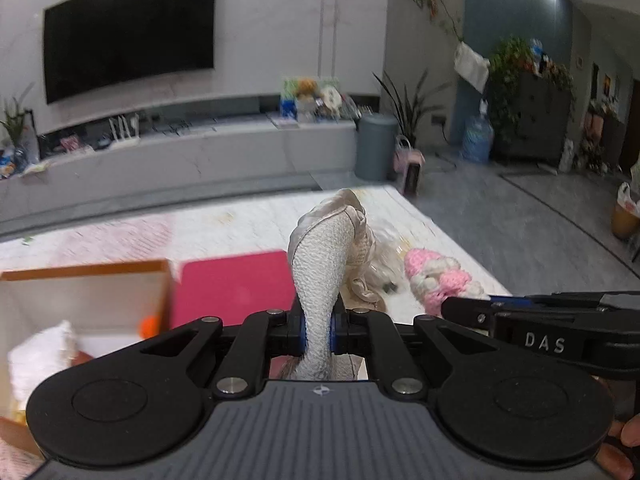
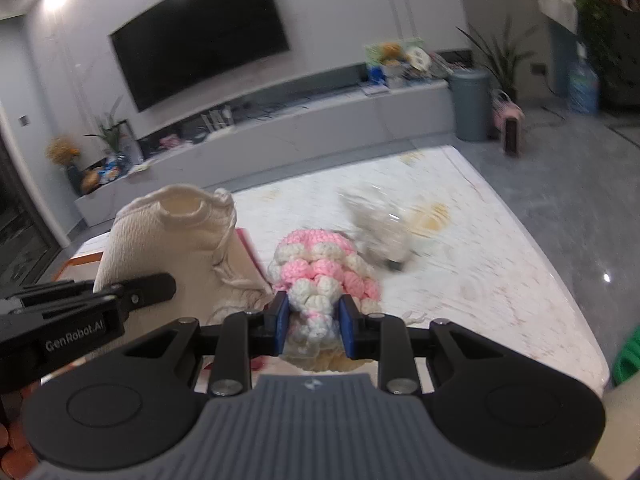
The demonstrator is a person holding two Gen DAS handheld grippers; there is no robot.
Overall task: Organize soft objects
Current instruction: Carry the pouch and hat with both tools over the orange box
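Pinching hard, the left gripper (image 1: 318, 330) had its blue pads nearly together on the narrow neck of a cream textured cloth pouch (image 1: 320, 272), a hold that suited so limp a thing, since squeezing the bunched fabric kept it from sliding out. The pouch stood with its long axis running away from the tongs and upward, its gathered drawstring mouth at the far, upper end and tipped a little to the right. Beside it, the right gripper (image 2: 313, 326) held the pink and white crochet piece (image 2: 320, 276) across its near end, jaws wider because the yarn was bulky; its length ran forward and slightly up from the pads, rounded end farthest away. Both soft things looked lifted off the pale marbled table (image 2: 500, 272), probably so each could be carried to a container without dragging. Beyond them, toward the table's far right corner, lay a blurred whitish fluffy object (image 2: 380, 236), possibly a plush toy, though the smear made that uncertain. At the near left edge sat an open cardboard box (image 1: 86, 276) with a magenta flat item (image 1: 234, 286) just beside it, the likely destinations.
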